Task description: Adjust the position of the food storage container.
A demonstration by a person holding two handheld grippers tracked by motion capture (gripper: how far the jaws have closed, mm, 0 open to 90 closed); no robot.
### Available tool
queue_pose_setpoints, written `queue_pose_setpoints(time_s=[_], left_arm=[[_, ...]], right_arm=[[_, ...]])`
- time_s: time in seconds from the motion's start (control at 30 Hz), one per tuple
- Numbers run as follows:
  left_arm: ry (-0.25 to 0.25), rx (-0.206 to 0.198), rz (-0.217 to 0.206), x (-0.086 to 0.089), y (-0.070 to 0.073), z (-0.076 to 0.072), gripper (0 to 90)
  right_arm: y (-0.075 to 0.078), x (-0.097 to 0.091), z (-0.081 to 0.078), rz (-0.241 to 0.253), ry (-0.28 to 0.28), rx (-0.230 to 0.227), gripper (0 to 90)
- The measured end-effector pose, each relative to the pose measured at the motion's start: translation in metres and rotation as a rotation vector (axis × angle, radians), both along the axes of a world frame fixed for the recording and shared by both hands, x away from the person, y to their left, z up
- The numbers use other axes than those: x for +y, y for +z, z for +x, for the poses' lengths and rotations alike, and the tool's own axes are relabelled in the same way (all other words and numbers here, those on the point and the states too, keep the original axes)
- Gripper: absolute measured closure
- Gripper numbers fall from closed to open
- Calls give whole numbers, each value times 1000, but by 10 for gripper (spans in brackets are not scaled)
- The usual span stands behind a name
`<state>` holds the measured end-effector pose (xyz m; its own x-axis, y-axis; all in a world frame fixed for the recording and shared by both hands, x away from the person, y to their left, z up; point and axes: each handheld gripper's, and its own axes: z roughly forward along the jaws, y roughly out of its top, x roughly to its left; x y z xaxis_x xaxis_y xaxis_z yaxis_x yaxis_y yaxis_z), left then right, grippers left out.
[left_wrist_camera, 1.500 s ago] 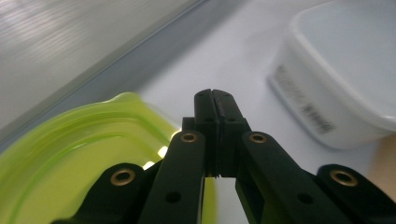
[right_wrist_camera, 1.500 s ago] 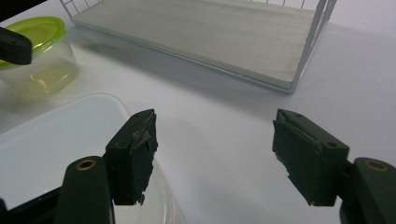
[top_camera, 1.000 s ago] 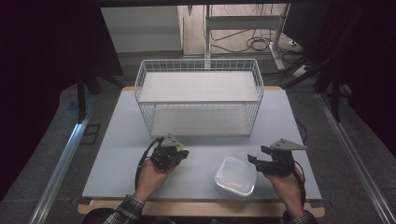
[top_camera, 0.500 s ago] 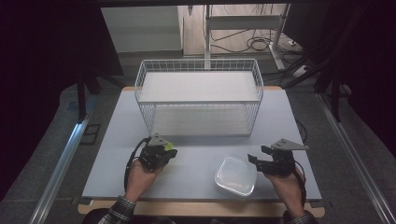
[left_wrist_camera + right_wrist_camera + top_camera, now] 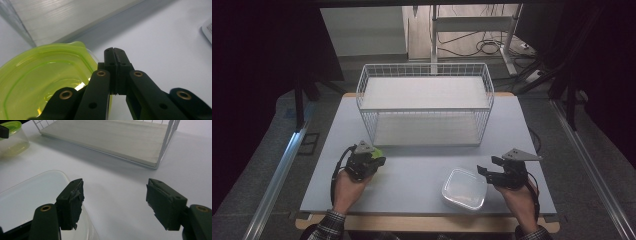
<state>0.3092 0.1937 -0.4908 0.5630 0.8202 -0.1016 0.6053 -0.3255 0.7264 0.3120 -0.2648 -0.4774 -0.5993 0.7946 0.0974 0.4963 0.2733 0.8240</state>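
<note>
Resting on the pale table [image 5: 422, 165], my left gripper [image 5: 371, 161] has its jaws pressed together on the rim of a green-lidded container [image 5: 40, 80]; my left gripper view shows the ridged lid close up. My right gripper [image 5: 115, 202] is spread wide, holding nothing, just beside a clear lidded box [image 5: 464, 188], contents indiscernible. Beyond stands a white wire basket [image 5: 426, 107] with a flat board [image 5: 105, 137] inside. No writing is legible.

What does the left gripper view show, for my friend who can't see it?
The left gripper has its two black fingers pressed together over a white table. A see-through green container sits beside them on the left.
</note>
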Motion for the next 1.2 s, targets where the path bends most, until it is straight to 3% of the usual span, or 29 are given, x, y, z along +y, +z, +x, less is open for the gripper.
queue_pose_setpoints(time_s=[0.17,0.2,0.23,0.4,0.47,0.5,0.53,0.83,0.93,1.2], left_arm=[[4,-13,4,-1,-1,-1,899],[-24,-25,-29,-4,-1,-3,899],[-24,-25,-29,-4,-1,-3,899],[-90,-81,-52,-18,3,-11,898],[-116,-87,-61,-23,3,-14,898],[-125,-86,-64,-25,3,-15,898],[-142,-81,-67,-30,1,-17,898],[-203,-71,-47,-50,-5,-24,898],[-237,-64,-43,-61,-9,-28,898],[-303,-37,-36,-81,-17,-35,897]], right_arm=[[0,1,0,1,2,5,325],[1,1,0,2,3,11,385],[1,1,0,2,3,11,385],[8,-4,-5,7,17,28,628],[11,-9,-12,6,24,54,836],[11,-9,-12,6,24,54,836],[11,-11,-16,-1,26,74,891],[5,-13,-43,-87,11,100,894],[-2,-15,-54,-95,22,137,894],[-10,-9,-69,-95,68,182,893]])
